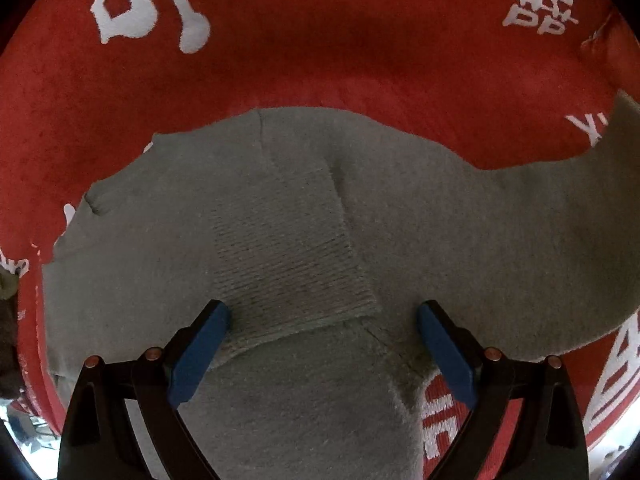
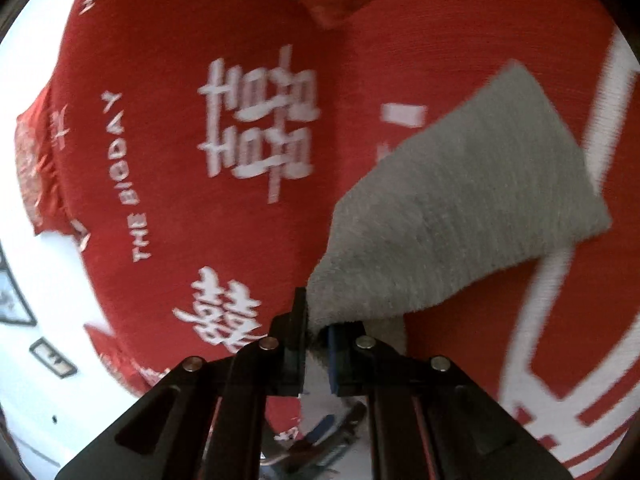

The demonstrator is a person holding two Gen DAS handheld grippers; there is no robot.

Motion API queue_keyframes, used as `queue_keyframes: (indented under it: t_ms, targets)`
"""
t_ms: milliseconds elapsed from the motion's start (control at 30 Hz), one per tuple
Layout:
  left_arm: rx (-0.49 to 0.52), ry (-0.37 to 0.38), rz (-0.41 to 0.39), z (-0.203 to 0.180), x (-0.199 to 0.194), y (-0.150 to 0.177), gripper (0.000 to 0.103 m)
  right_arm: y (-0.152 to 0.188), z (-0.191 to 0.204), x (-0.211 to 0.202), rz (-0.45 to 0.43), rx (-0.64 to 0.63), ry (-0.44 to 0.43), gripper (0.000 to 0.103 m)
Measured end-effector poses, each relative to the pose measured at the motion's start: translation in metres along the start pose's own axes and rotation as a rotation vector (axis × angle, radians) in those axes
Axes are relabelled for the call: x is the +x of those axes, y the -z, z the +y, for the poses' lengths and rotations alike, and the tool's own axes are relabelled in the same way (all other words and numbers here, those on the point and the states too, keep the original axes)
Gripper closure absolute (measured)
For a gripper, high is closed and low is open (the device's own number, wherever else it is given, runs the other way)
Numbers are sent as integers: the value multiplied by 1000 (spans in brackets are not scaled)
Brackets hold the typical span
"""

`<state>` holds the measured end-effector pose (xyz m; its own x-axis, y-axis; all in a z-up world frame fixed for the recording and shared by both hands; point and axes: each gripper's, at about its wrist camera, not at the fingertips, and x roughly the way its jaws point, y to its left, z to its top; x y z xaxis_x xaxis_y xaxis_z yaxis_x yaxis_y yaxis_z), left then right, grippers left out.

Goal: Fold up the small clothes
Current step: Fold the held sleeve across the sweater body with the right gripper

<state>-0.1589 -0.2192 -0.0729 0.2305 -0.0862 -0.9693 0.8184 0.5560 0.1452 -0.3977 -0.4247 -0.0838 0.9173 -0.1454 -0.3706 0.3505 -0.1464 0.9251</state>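
A small grey knit garment [image 1: 304,248] lies on a red cloth with white characters [image 1: 320,64]. A ribbed cuff lies folded over its middle. My left gripper [image 1: 323,322] is open, its blue pads either side of the cuff's lower edge, just above the fabric. In the right wrist view, my right gripper [image 2: 317,334] is shut on the edge of a grey ribbed part of the garment [image 2: 460,208], which stretches up and right from the jaws, lifted off the red cloth [image 2: 224,216].
The red cloth covers a raised surface and hangs off its left edge [image 2: 44,184]. White floor [image 2: 32,320] lies beyond, with small objects on it. A dark item [image 1: 8,320] sits at the left edge.
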Motion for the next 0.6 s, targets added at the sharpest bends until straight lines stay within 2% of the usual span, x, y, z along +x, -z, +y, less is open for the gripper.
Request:
queue_keyframes:
  t_ms: [167,267,367,433,600]
  targets:
    - [-58,17,-45,43,-21,0,6,18,53,35,93,-175,6,94]
    - [-91,-3,-59,78,-29,4,6,44,92,69,172,-322,23,94]
    - [-131,-51,-71,116,-33,13,6,84,129,110,263,-496,57,94]
    - [-166,-76,-68,141,-34,21,6,122,148,143,344,-624,80,94]
    - [-254,-142,-38,216,-18,46,6,213,153,212,522,-841,173,94]
